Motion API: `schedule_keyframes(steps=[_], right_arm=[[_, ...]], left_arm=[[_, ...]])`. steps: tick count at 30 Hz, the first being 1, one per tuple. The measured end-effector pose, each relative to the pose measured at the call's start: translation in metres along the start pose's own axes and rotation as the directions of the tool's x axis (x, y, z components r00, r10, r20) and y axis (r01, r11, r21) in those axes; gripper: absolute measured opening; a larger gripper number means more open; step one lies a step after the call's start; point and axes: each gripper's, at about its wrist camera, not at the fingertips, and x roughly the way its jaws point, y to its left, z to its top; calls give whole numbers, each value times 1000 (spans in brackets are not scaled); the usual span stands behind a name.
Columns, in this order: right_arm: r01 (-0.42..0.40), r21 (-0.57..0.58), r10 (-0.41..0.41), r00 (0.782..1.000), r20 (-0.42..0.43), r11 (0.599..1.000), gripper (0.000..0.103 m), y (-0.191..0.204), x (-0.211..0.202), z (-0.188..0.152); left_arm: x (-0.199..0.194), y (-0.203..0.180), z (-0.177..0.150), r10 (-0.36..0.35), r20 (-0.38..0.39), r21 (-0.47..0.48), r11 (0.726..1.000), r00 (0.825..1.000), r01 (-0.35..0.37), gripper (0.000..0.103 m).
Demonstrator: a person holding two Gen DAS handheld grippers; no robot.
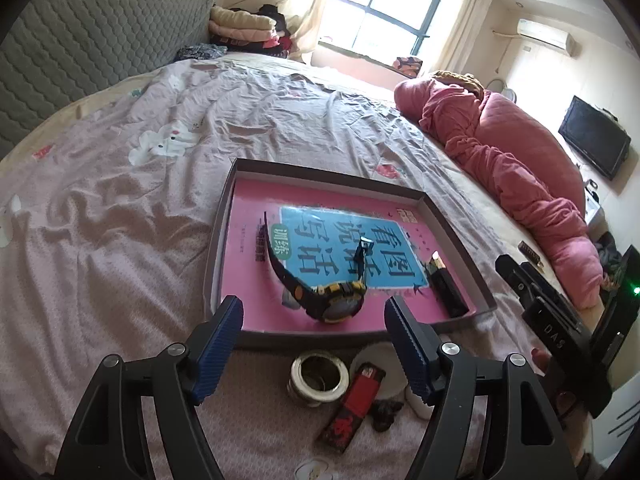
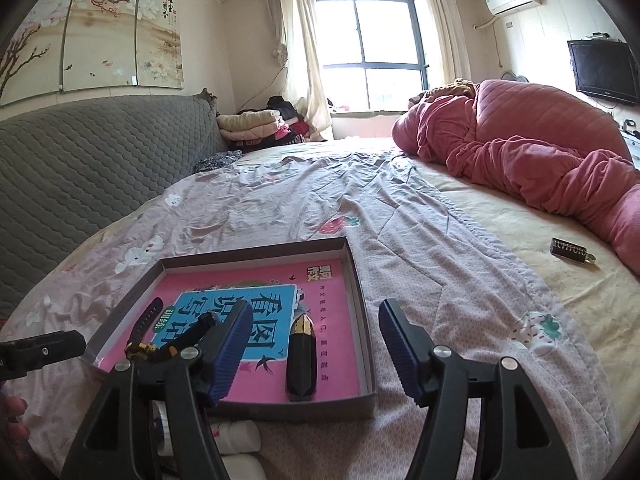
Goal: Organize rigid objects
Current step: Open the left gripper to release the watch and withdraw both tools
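Plainly, both tongs stood wide open and held nothing: the left gripper spread its ribbed blue pads above the near edge of the tray, and the right gripper hung over the tray's near right corner with its left pad over the pink book and its right pad over bare bedsheet. The tray was a shallow rectangular box of grey card with low upright walls, lying flat on the crumpled, flower-printed sheet. A glossy pink book cover with a blue title panel lined its floor. On it lay a watch, black with yellow trim, resting on its side near the tray's near edge; its rubbery strap curved up and away toward the far edge. By the tray's right wall lay a black faceted lipstick, gold at its far tip, its long axis running from near edge to far edge. On the sheet just outside the near edge sat a round metal tin, a red lighter lying aslant, a small dark figurine and a white rounded container. Well apart toward the right edge of the bed, a small dark rectangular tag lay flat near the quilted pink duvet.
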Motion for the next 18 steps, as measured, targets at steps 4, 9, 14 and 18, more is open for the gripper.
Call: schedule_keyframes(steps=[4, 9, 14, 18], right_arm=[[1, -4, -1, 1000, 2, 1000, 67, 3, -10, -4], [14, -11, -14, 1000, 16, 1000, 67, 11, -24, -8], [10, -16, -10, 1000, 6, 1000, 67, 16, -33, -13], [12, -18, -11, 1000, 13, 1000, 67, 20, -40, -15]], left_arm=[[-4, -1, -8, -13, -9, 3, 1000, 1000, 13, 75], [-8, -4, -17, -18, -16, 15, 1000, 1000, 18, 75], [-13, -2, -21, -23, -18, 12, 1000, 1000, 23, 75], [-17, -1, -23, -24, -15, 14, 1000, 1000, 24, 75]])
